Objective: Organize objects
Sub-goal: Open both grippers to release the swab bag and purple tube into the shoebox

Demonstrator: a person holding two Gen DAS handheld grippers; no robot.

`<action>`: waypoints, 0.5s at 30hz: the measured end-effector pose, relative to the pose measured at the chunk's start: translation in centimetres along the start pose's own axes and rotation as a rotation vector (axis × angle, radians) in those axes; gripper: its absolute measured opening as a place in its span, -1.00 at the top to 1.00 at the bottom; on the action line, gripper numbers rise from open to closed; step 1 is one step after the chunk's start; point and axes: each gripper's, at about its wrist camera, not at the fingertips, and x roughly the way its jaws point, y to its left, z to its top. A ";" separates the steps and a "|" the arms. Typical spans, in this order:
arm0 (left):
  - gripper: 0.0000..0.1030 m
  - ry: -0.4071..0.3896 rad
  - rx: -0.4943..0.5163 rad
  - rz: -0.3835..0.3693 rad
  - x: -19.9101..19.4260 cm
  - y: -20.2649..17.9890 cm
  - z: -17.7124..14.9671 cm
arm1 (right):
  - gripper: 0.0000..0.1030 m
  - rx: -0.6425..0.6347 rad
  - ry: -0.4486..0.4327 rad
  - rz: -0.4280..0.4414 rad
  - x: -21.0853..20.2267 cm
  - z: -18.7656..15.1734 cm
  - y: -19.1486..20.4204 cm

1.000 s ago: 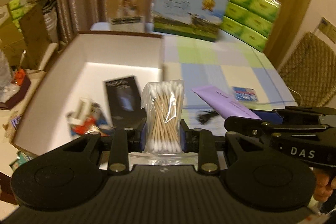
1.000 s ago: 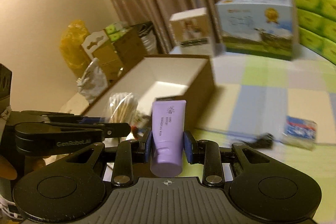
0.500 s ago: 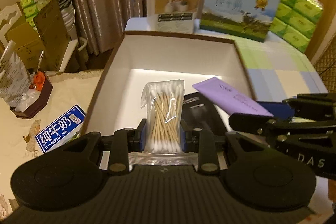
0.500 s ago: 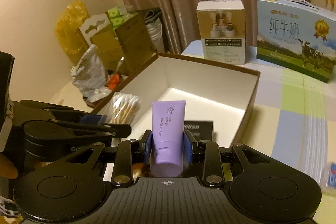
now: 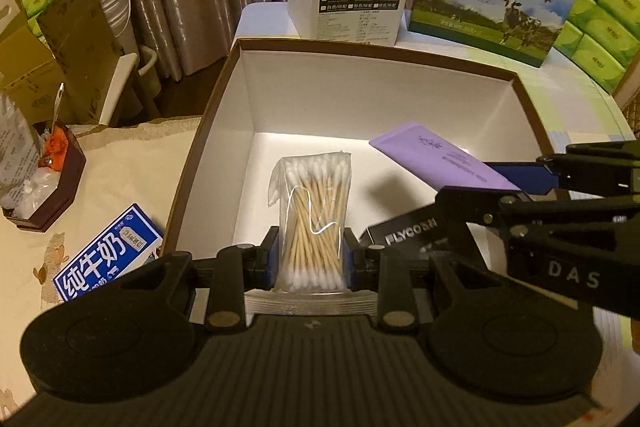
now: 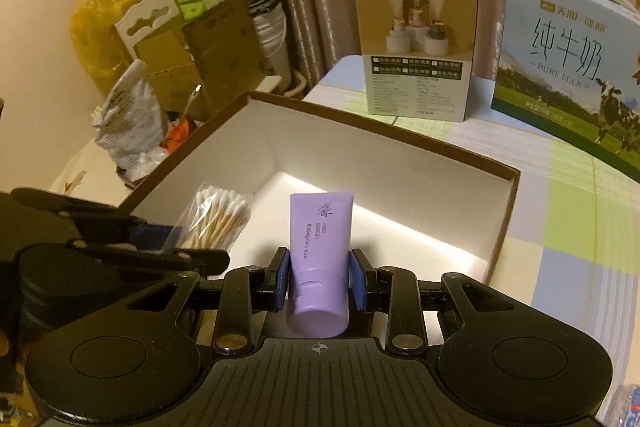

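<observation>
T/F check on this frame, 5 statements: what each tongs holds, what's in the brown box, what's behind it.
1. The left tongs grip a bag of cotton swabs. True.
2. The right tongs are empty. False: they clamp a purple tube.
3. The brown box already holds a black FLYCO box. True.
4. The purple tube lies on the box floor. False: it is held above it.
5. A milk carton case stands behind the brown box. True.

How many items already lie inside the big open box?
1 visible: a black FLYCO box lies on the floor of the open box, at its near right. The tools hide the near part, so more may be hidden.
</observation>
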 end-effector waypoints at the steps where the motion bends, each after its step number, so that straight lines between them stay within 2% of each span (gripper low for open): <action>1: 0.51 0.002 -0.001 -0.002 0.3 0.0 0.2 | 0.44 0.013 -0.006 -0.003 0.3 0.2 -0.2; 5: 0.51 0.009 0.003 -0.006 1.7 0.1 1.1 | 0.42 0.052 -0.028 0.008 1.0 0.9 -1.1; 15: 0.51 0.029 0.011 -0.013 3.5 -0.1 1.7 | 0.42 -0.009 0.002 -0.009 0.8 0.4 -1.8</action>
